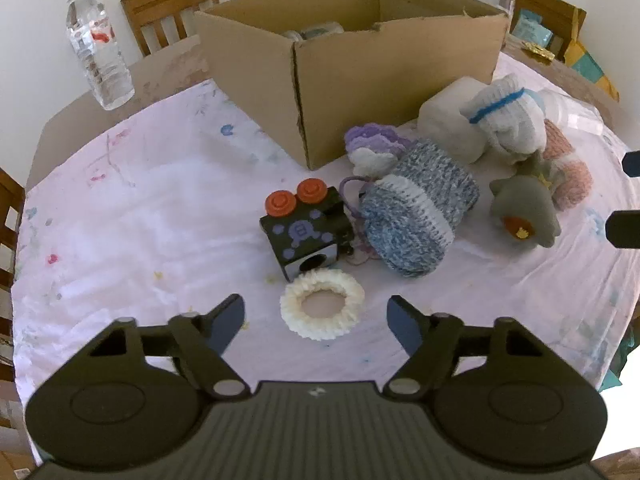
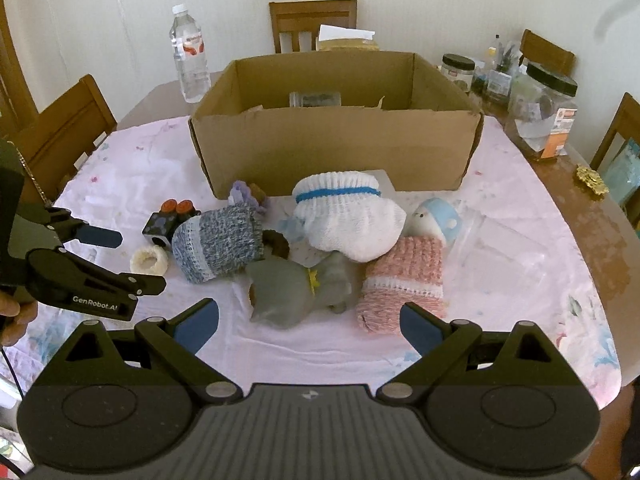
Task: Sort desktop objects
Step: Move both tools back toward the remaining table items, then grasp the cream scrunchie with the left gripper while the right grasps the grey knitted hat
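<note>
Lying on its side among the pile before the cardboard box [image 1: 352,60], blue knit cozy [image 1: 416,220], long axis running toward the left gripper [image 1: 316,316]. Reading "GenRobot.AI" on that gripper's side. Hovering low, jaws spread wide, empty. Right gripper [image 2: 310,322] likewise gaping, facing grey plush [image 2: 296,292].

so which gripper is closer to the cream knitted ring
Left. The left gripper is open just short of the cream ring; the right gripper faces the grey plush.
</note>
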A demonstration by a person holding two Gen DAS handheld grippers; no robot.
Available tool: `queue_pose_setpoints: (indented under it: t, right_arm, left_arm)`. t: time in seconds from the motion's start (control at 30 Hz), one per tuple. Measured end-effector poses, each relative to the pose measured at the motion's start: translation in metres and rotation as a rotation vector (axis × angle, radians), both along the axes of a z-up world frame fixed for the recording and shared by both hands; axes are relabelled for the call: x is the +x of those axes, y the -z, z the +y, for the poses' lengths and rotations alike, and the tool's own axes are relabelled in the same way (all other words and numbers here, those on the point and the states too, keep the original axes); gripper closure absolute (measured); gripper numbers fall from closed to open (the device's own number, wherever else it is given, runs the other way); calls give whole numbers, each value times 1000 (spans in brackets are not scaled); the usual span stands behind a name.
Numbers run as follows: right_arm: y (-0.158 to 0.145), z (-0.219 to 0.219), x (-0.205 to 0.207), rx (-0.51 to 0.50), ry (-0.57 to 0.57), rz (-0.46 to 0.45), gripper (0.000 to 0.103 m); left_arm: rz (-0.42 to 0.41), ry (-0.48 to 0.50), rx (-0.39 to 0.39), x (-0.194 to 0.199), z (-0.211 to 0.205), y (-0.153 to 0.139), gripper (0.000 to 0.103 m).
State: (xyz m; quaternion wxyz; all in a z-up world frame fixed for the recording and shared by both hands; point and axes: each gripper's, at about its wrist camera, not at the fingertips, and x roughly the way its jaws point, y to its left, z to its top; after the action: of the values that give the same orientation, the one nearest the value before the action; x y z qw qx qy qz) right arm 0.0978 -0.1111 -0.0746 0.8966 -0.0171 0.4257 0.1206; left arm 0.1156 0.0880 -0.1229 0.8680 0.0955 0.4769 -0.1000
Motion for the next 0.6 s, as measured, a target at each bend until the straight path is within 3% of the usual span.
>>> queue_pose_setpoints:
  t: [0.23, 0.33, 0.47, 0.6]
  right_arm:
    - [5, 4, 9, -1, 7, 12, 4]
    - [8, 6, 12, -1, 5, 18, 4]
    - [10, 9, 17, -2, -3, 23, 4]
    - [14, 12, 24, 0, -16, 31, 4]
  left_arm:
    - [26, -14, -56, 4, 0, 1, 45]
    - [27, -16, -61, 5, -2, 3, 47]
    - [30, -29, -75, 7, -1, 3, 58]
    - [31, -27, -82, 8, 0, 2, 59]
